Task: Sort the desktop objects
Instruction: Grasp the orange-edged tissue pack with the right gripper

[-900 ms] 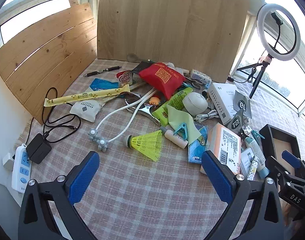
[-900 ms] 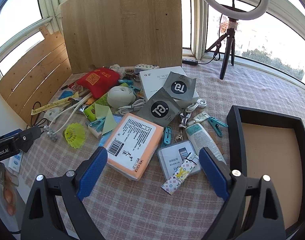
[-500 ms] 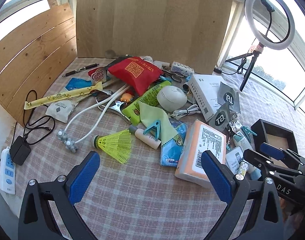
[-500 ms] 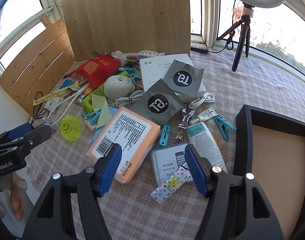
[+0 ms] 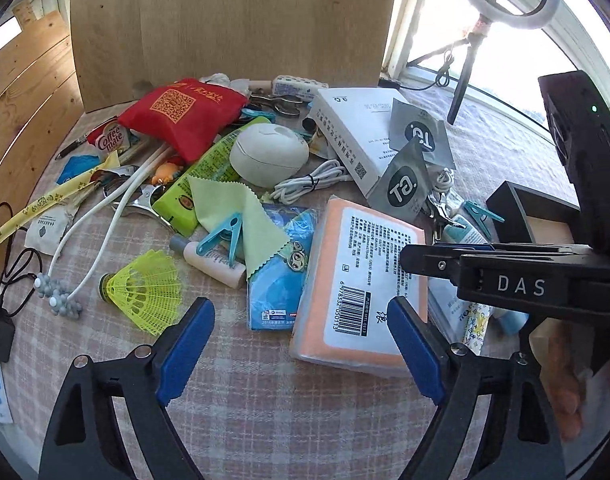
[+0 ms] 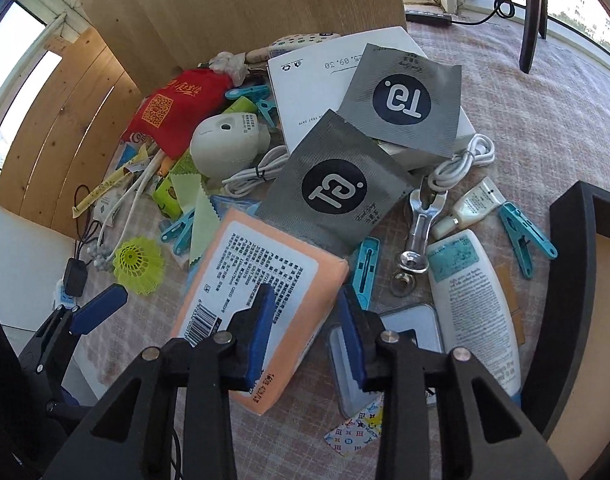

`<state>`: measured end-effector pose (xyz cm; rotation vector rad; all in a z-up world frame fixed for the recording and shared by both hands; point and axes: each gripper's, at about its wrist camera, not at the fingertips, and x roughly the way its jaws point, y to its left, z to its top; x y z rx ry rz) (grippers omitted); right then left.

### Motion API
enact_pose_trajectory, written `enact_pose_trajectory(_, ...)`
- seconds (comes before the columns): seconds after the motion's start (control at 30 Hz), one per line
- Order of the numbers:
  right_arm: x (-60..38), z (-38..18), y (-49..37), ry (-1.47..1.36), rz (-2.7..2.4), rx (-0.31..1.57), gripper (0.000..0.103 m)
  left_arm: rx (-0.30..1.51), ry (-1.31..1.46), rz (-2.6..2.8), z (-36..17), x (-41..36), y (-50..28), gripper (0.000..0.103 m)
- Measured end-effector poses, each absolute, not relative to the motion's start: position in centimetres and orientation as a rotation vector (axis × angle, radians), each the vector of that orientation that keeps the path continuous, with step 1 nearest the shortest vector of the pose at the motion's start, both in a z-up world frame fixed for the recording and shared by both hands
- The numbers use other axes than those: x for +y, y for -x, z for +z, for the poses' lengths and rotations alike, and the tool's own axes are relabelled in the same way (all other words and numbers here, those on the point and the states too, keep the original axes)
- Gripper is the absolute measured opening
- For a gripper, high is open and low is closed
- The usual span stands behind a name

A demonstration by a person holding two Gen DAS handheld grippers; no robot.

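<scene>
The orange tissue pack (image 6: 261, 300) lies flat on the checked tablecloth (image 5: 265, 420), near the front edge of the clutter, label side up with its barcode toward the cameras. The right gripper (image 6: 307, 332) is positioned directly over the pack's right-hand end. Its jaws are partly closed, with the pack's edge between the blue pads (image 6: 261, 332); whether the pads already press on the pack cannot be determined.

The left gripper (image 5: 301, 354) hovers above bare cloth in front of the pack. Its jaws are spread fully apart and nothing is between them.

Adjacent items:
- A grey sachet (image 6: 333, 192) overlaps the far edge of the pack. A second grey sachet (image 6: 403, 100) rests on the white box (image 6: 313, 80) behind it.
- A white lotion tube (image 6: 473, 312) lies to the right of the pack, beside a clear card case (image 6: 417, 324) and a patterned sachet (image 6: 357, 430).
- A blue packet (image 5: 277, 280) lies against the pack's left side, partly covered by a green cloth (image 5: 233, 216) and a teal clothespin (image 5: 221, 236).
- A yellow shuttlecock (image 5: 145, 292) stands further left on open cloth.
- A white egg-shaped device (image 5: 269, 156), a coiled white cable (image 5: 309, 184) and a red pouch (image 5: 181, 116) occupy the rear of the pile.

A black tray (image 6: 569, 280) stands at the right edge of the table, well apart from the pack.
</scene>
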<state>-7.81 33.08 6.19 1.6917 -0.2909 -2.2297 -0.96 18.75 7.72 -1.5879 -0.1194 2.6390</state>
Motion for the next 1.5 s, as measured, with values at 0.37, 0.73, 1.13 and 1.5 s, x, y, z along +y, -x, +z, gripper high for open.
enact_pose_trajectory(0.37,32.8,5.5,8.6,-1.758,-2.127,-0.355,0.032,-0.146,1.614,2.442,6.0,20.9,2.3,0.084)
enact_pose_trajectory(0.73,32.2,5.4,7.9,-1.748,-2.087,-0.407,0.036,-0.214,1.57,2.426,6.8,20.7,1.3,0.081)
enact_pose_trajectory(1.13,32.3,6.7,6.2,-1.679,-2.119,-0.376,0.028,-0.259,1.612,2.519,6.9,17.1,-0.8,0.074)
enact_pose_trajectory(1.5,28.4,5.6,6.1,-1.735,-2.058,-0.286,0.042,-0.295,1.675,2.405,4.3,16.0,-0.7,0.081)
